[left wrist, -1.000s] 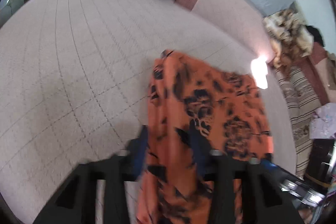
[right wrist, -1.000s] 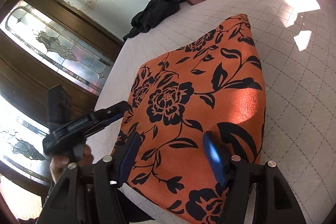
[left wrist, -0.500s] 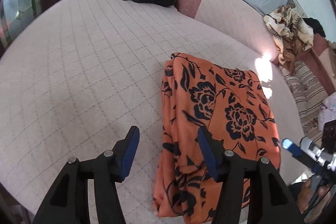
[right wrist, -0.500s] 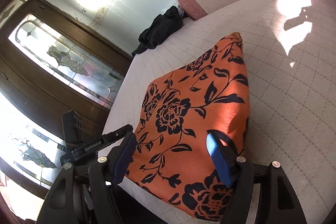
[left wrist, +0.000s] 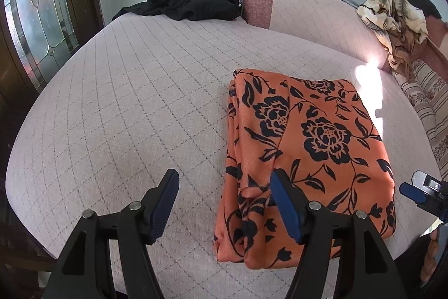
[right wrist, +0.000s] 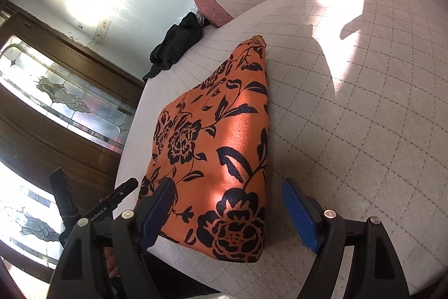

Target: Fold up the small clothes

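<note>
Both grippers withdrawn | jaws wide, empty | folded orange cloth [left wrist: 305,147] long axis toward headboard

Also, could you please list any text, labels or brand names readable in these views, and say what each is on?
One white printed line on the black left gripper body, seen in the right wrist view: too small and tilted to read reliably.
Folded orange floral garment: pattern only, no text.

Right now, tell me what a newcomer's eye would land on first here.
The orange cloth with black flowers, folded flat near the front edge of the quilted pale mattress. Both the left gripper and the right gripper hang open before it, holding nothing. A crumpled black garment lies at the far corner.
</note>
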A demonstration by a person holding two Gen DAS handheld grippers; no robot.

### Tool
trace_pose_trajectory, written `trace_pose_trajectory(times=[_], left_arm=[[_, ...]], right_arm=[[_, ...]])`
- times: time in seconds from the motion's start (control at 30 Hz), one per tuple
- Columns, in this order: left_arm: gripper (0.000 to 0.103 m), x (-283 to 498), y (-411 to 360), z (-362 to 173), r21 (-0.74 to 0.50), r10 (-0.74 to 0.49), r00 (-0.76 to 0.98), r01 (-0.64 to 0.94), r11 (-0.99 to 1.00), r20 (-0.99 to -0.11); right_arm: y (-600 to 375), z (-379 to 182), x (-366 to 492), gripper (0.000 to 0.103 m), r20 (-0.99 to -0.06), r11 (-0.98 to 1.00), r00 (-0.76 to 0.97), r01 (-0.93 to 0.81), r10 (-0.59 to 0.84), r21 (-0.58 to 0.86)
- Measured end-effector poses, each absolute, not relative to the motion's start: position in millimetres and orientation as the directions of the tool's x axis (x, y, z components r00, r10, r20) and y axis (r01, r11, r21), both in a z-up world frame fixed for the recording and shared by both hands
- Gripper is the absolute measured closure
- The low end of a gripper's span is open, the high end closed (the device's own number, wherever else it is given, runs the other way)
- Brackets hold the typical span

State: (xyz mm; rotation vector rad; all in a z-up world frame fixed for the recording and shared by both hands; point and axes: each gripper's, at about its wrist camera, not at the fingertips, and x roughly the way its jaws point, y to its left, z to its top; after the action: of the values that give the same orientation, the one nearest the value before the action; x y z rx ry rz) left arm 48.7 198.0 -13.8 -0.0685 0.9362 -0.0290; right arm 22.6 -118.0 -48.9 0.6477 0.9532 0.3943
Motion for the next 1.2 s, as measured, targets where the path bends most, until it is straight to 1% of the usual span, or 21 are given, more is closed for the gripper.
trace_pose_trajectory(times=[0.17,0.33,0.37,0.4,0.43,0.57,0.67,0.73,0.77,0.8,0.83,0.87,0.9,0.93,1.0,1.07,1.13,1.2], left_arm=[[0.034,50.0,198.9,-13.7,-0.08,-0.063,0.592,-0.002,0.997,-0.804],[0.033,65.3,202.3,-16.1,-0.158,-0.154,0.57,0.043,0.987,-0.807],[0.032,70.1,204.2,-15.9,-0.169,-0.165,0.571,0.046,0.985,-0.804],[0.025,75.8,206.5,-16.3,-0.18,-0.175,0.57,0.048,0.982,-0.803],[0.022,81.7,208.6,-17.8,-0.191,-0.183,0.565,0.046,0.981,-0.805],[0.021,104.7,208.5,-35.4,-0.277,-0.278,0.494,0.076,0.958,-0.824],[0.022,120.4,199.8,-61.6,-0.273,-0.28,0.405,0.078,0.959,-0.87],[0.022,122.2,199.6,-69.4,-0.311,-0.312,0.402,0.071,0.948,-0.861],[0.028,120.8,198.4,-68.3,-0.321,-0.325,0.413,0.081,0.944,-0.851],[0.054,120.5,195.1,-68.8,-0.36,-0.371,0.399,0.106,0.927,-0.839],[0.059,120.3,192.5,-68.7,-0.37,-0.379,0.393,0.103,0.923,-0.838],[0.063,118.7,189.2,-65.9,-0.353,-0.362,0.408,0.102,0.93,-0.838],[0.069,116.8,184.7,-62.6,-0.336,-0.35,0.422,0.111,0.935,-0.836],[0.073,114.3,180.3,-58.0,-0.312,-0.329,0.443,0.115,0.943,-0.834],[0.075,110.0,171.7,-47.7,-0.289,-0.309,0.479,0.116,0.95,-0.822],[0.08,108.9,161.2,-34.9,-0.3,-0.322,0.513,0.129,0.945,-0.795],[0.081,111.7,147.6,-20.7,-0.326,-0.352,0.543,0.148,0.934,-0.763],[0.081,121.1,128.9,-7.1,-0.315,-0.355,0.569,0.172,0.933,-0.742]], right_arm=[[-124.9,-57.5,28.4,0.022,-0.617,0.722,0.522,0.005,0.589,0.692],[-128.2,-70.9,49.0,0.022,-0.622,0.697,0.49,0.038,0.611,0.716],[-127.8,-73.2,54.1,0.022,-0.625,0.695,0.481,0.044,0.615,0.718],[-127.1,-75.4,59.9,0.022,-0.625,0.691,0.474,0.047,0.62,0.722],[-126.6,-77.9,66.2,0.022,-0.618,0.681,0.468,0.047,0.632,0.731],[-121.7,-90.0,90.2,0.022,-0.608,0.654,0.436,0.057,0.664,0.755],[-113.7,-101.1,105.2,0.022,-0.605,0.639,0.403,0.062,0.687,0.767],[-107.5,-102.0,111.6,0.021,-0.601,0.639,0.393,0.044,0.696,0.768],[-102.8,-100.0,113.8,0.021,-0.594,0.638,0.384,0.015,0.707,0.77],[-96.2,-97.2,115.6,0.033,-0.593,0.645,0.369,-0.024,0.716,0.764],[-89.3,-94.1,116.7,0.052,-0.627,0.684,0.357,-0.048,0.692,0.728],[-85.0,-91.6,116.9,0.058,-0.654,0.717,0.358,-0.065,0.666,0.694],[-83.4,-88.8,116.9,0.063,-0.661,0.727,0.358,-0.08,0.659,0.682],[-83.6,-84.1,116.6,0.066,-0.661,0.731,0.361,-0.095,0.658,0.676],[-84.5,-69.0,114.4,0.068,-0.655,0.741,0.382,-0.136,0.652,0.658],[-85.9,-50.9,113.4,0.068,-0.653,0.76,0.416,-0.174,0.633,0.626],[-97.0,-31.6,114.5,0.069,-0.634,0.764,0.452,-0.2,0.627,0.613],[-114.0,-15.5,118.5,0.069,-0.619,0.772,0.489,-0.213,0.615,0.599]])
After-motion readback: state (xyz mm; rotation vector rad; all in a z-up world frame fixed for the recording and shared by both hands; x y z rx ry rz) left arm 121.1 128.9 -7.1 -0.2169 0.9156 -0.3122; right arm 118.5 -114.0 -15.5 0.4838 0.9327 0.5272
